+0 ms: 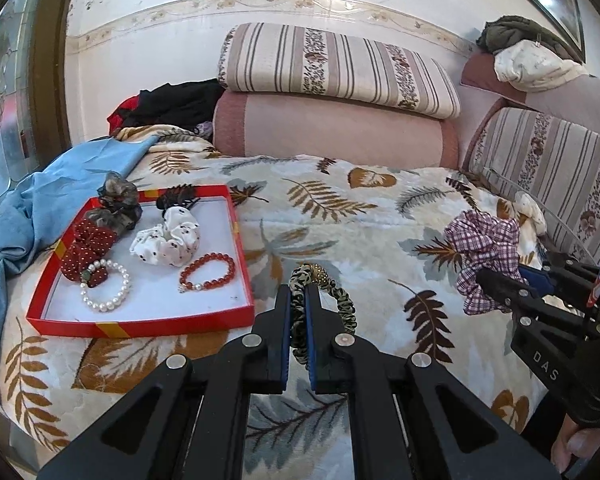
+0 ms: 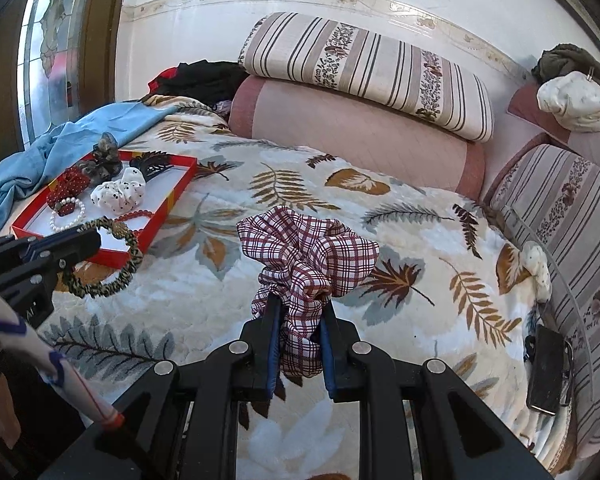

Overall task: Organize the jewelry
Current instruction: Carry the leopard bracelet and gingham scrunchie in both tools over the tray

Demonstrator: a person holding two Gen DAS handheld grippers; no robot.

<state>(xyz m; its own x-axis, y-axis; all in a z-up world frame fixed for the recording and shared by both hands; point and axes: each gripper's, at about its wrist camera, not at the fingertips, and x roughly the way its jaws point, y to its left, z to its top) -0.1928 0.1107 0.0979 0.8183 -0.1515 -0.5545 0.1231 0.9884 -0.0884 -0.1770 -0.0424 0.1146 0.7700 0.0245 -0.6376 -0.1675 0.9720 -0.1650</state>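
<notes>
The red tray (image 1: pixel 236 220) is taken as the landmark, set on the leaf-patterned blanket (image 1: pixel 360 216). Inside it are already laid a dark gauze scrunchie (image 1: pixel 118 200), a red dotted scrunchie (image 1: pixel 86 246), a white spotted scrunchie (image 1: pixel 168 242), a pearl bracelet (image 1: pixel 108 286) and a red bead bracelet (image 1: pixel 208 272). Two pieces are not yet placed. Well to the right of the tray, a plaid scrunchie (image 2: pixel 308 256) is clamped in the right gripper (image 2: pixel 300 312). Just beside the tray's near right corner, a leopard-print headband (image 1: pixel 324 308) is pinched in the left gripper (image 1: pixel 299 292). The task is judged mostly done.

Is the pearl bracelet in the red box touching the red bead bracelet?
Apart. The left wrist view shows white box floor between the pearl bracelet and the red bead bracelet.
</notes>
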